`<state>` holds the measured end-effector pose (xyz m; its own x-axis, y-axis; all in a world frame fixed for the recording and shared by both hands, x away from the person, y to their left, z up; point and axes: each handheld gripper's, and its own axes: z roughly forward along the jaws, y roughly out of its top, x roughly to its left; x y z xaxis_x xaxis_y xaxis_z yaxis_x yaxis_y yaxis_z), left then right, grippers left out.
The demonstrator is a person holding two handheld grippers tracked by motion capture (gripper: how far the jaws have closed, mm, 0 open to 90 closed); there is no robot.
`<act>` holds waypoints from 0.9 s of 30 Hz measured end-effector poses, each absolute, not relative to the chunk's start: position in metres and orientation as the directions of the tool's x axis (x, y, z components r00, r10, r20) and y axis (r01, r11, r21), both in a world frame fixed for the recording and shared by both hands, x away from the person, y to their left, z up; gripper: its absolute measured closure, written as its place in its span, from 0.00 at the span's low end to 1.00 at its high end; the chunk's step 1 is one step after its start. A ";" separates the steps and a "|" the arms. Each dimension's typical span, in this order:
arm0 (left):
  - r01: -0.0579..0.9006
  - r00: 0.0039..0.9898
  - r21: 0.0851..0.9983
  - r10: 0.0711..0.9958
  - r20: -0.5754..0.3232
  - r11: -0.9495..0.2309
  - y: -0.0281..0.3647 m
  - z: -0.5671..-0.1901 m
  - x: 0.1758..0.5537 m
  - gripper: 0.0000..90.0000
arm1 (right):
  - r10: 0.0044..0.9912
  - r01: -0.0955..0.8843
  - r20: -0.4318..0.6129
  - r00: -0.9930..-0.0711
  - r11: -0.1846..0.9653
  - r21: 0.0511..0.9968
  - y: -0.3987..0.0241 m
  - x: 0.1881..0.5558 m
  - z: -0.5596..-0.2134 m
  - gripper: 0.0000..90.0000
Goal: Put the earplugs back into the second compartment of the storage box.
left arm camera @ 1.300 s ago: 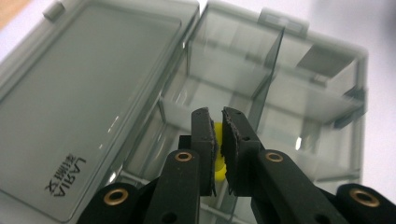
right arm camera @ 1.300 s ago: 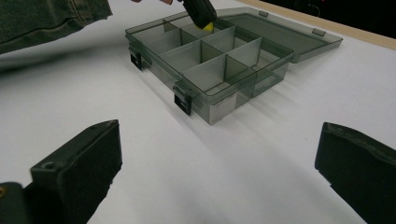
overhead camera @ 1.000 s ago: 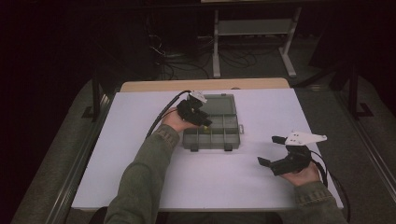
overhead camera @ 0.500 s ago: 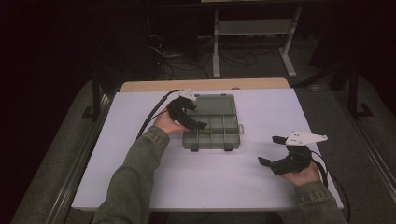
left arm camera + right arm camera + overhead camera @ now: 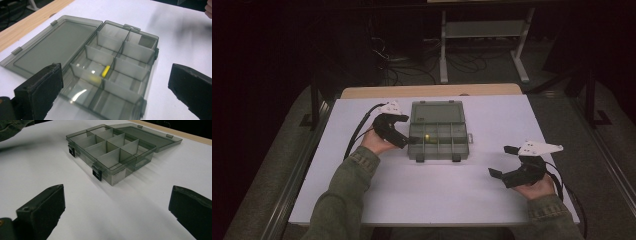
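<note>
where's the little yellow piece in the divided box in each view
High view: the small yellow cylindrical piece lies centre frame, in a left compartment of the smoky clear plastic divider box, near the left gripper.
Left gripper view: centre, against a divider wall.
Right gripper view: I cannot make it out behind the dividers.
Shared landmark: the box's flat open lid.

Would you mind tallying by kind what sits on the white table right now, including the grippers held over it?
Grey compartment box, lid open: 1
Small yellow piece lying in one of its compartments: 1
Handheld grippers, both with jaws open and nothing between them: 2, namely the left gripper and the right gripper
Total: 4
</note>
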<state>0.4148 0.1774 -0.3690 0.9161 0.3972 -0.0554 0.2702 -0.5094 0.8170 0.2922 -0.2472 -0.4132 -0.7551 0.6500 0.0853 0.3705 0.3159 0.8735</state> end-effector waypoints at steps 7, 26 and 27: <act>0.267 0.905 0.842 0.422 -0.051 -0.469 0.201 -0.371 0.397 0.00 | 0.651 0.372 0.086 -0.754 0.315 0.873 -0.247 0.292 -0.413 0.00; 0.269 0.848 0.885 0.530 -0.030 -0.379 0.259 -0.389 0.341 0.00 | 0.651 0.374 0.091 -0.754 0.311 0.874 -0.247 0.292 -0.414 0.00; 0.267 0.846 0.887 0.533 -0.027 -0.377 0.261 -0.390 0.338 0.00 | 0.651 0.374 0.090 -0.753 0.311 0.874 -0.247 0.292 -0.414 0.00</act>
